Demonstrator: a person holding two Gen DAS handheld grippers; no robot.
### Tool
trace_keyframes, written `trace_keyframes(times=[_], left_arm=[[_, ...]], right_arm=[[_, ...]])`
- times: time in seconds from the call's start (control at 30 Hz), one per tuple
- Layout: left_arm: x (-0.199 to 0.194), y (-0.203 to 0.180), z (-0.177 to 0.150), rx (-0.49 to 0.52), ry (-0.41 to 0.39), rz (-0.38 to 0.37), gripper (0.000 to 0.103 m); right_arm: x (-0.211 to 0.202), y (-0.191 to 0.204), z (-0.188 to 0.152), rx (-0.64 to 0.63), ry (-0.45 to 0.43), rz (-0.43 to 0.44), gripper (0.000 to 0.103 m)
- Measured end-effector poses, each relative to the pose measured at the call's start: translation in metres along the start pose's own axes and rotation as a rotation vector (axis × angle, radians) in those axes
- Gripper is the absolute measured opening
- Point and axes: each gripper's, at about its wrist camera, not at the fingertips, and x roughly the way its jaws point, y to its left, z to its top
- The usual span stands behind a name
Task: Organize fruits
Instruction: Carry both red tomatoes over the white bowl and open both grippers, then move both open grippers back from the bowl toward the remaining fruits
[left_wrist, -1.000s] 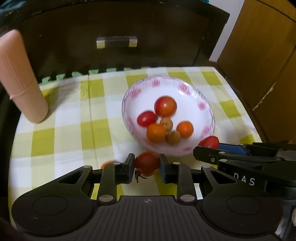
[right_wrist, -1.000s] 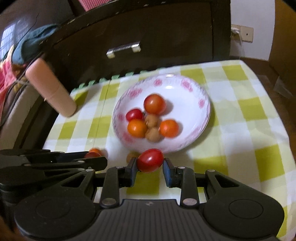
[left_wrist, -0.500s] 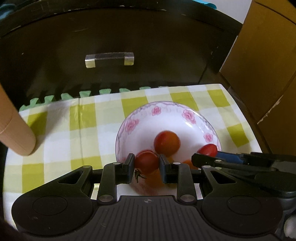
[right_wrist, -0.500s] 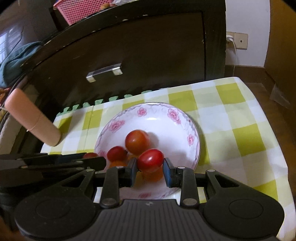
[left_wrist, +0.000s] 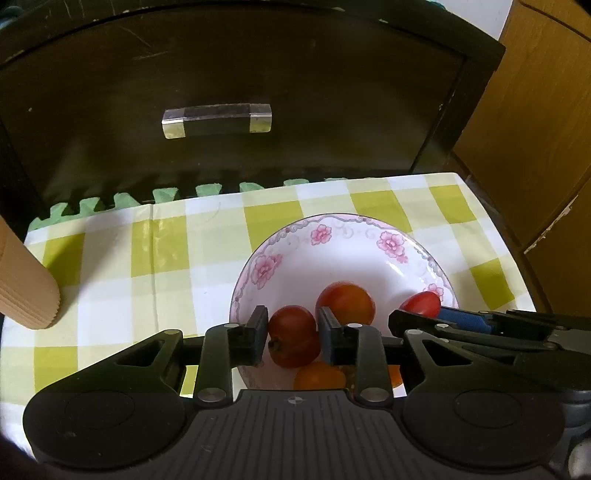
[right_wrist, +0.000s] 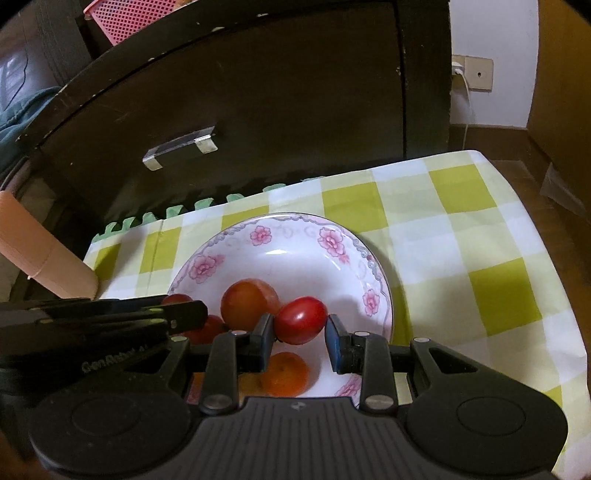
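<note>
left gripper (left_wrist: 289, 331) (and right (right_wrist: 300, 338)) clamped

I'm seeing the bowl (left_wrist: 424, 254) sitting on the tablecloth (left_wrist: 110, 266), fruit lying in it, cabinet (left_wrist: 221, 74) standing behind, roller (left_wrist: 22, 291) lying left.

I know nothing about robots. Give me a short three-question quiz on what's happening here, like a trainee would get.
1. True or false: the left gripper holds a dark tomato, the right gripper a bright tomato.
2. Both tomatoes hang over which? A pan, B bowl, C sink.
3. Fill in: the cloth has white and ____ checks.
Key: 1 true; 2 B; 3 green.
</note>
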Motion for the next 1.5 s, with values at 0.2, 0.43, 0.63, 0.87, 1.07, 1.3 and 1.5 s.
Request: trace_keyframes(times=[0.2, 0.43, 0.63, 0.87, 1.07, 1.3, 1.5], left_arm=[[-0.002, -0.002, 0.001, 0.002, -0.007, -0.001, 0.048], [-0.013, -0.003, 0.001, 0.000, -0.026, 0.001, 0.055], [-0.030, -0.004, -0.003, -0.003, -0.046, 0.005, 0.058], [-0.052, -0.002, -0.013, 0.002, -0.067, 0.020, 0.060], [-0.066, 0.000, -0.025, 0.012, -0.075, 0.033, 0.060], [-0.082, 0.005, -0.040, 0.019, -0.077, 0.045, 0.061], [-0.086, 0.009, -0.051, 0.026, -0.061, 0.061, 0.061]], right_arm=[[0.000, -0.003, 0.001, 0.016, -0.010, 0.008, 0.029], [-0.004, -0.001, 0.000, 0.018, -0.018, 0.006, 0.029], [-0.017, 0.003, 0.000, 0.020, -0.036, 0.008, 0.029], [-0.035, 0.015, -0.007, 0.007, -0.047, 0.017, 0.029], [-0.048, 0.024, -0.019, 0.007, -0.047, 0.024, 0.029], [-0.062, 0.035, -0.034, -0.005, -0.042, 0.033, 0.029], [-0.067, 0.042, -0.046, -0.023, -0.025, 0.041, 0.029]])
